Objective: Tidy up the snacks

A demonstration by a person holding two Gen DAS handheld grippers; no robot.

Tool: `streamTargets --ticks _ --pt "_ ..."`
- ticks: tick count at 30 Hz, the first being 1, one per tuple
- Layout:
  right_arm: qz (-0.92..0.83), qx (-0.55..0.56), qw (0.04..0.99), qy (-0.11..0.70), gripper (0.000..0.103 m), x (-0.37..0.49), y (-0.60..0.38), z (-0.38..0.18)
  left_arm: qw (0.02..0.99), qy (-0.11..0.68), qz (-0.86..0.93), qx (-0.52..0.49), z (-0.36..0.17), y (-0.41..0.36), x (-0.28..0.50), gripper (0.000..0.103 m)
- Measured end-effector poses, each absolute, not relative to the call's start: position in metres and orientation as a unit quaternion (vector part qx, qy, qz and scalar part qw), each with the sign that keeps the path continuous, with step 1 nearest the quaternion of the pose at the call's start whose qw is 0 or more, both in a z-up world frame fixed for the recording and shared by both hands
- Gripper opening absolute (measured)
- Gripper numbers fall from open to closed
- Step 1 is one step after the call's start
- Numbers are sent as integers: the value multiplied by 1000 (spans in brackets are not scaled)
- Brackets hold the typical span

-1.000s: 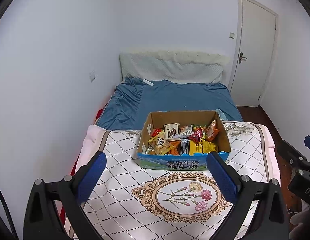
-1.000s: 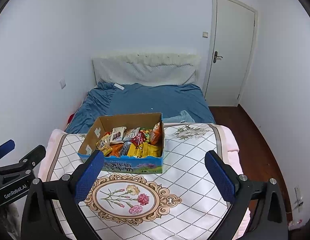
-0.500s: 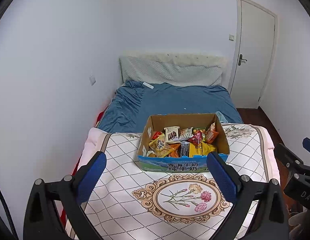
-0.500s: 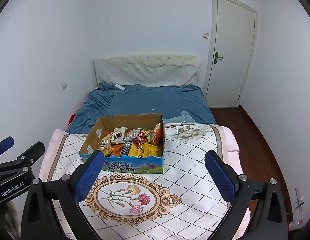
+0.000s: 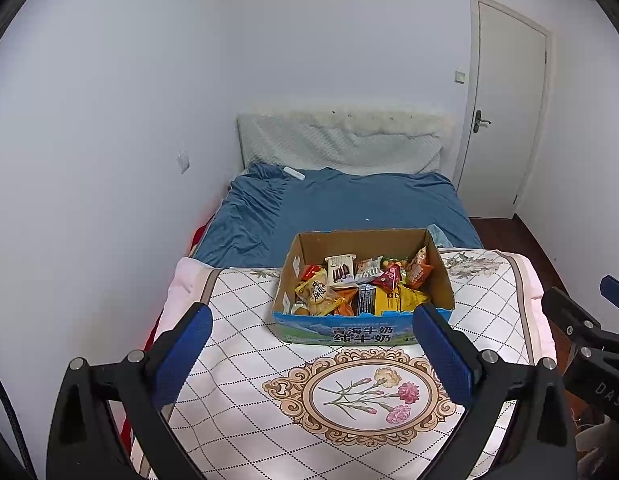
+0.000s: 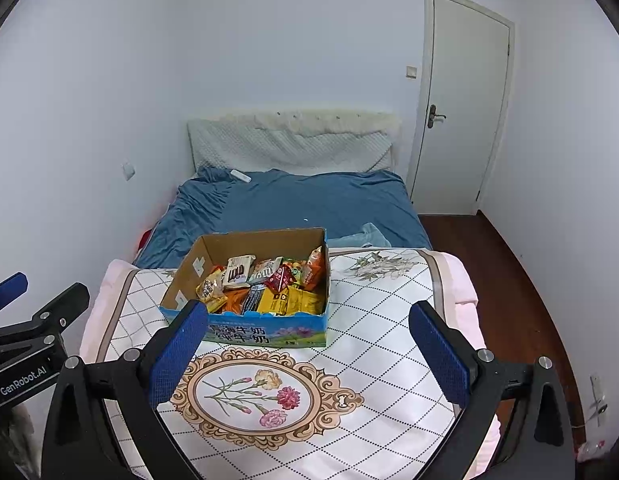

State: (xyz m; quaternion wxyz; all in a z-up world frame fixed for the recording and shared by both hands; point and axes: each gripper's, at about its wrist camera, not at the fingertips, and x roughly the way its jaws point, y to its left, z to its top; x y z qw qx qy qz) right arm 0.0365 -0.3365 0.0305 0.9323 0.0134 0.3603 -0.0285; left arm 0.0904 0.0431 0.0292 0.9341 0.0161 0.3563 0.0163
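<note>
An open cardboard box [image 5: 365, 330] with a blue printed front stands on a quilted floral blanket [image 5: 269, 380] at the foot of a bed. It holds several snack packets [image 5: 361, 284], orange, yellow, red and white. It also shows in the right wrist view [image 6: 265, 332], with its snacks [image 6: 265, 284]. My left gripper [image 5: 311, 354] is open and empty, held above the blanket in front of the box. My right gripper [image 6: 307, 354] is open and empty, also short of the box.
Beyond the blanket lies a blue bedsheet [image 5: 341, 204] with a pale headboard cushion [image 5: 341, 144]. A white wall runs close on the left. A white door [image 5: 505, 108] and dark wood floor [image 6: 509, 280] are on the right. A small white object [image 5: 294, 173] lies near the pillow.
Both grippers have drawn back and up slightly, so the box sits a little lower in both views. Jaws stay open. Nothing in the box has moved.
</note>
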Motion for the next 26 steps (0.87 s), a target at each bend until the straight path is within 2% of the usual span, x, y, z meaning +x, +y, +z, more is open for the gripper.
streamTargets --ticks 26 --pt "-25 16 933 357 103 36 -338 31 937 348 17 19 35 45 90 103"
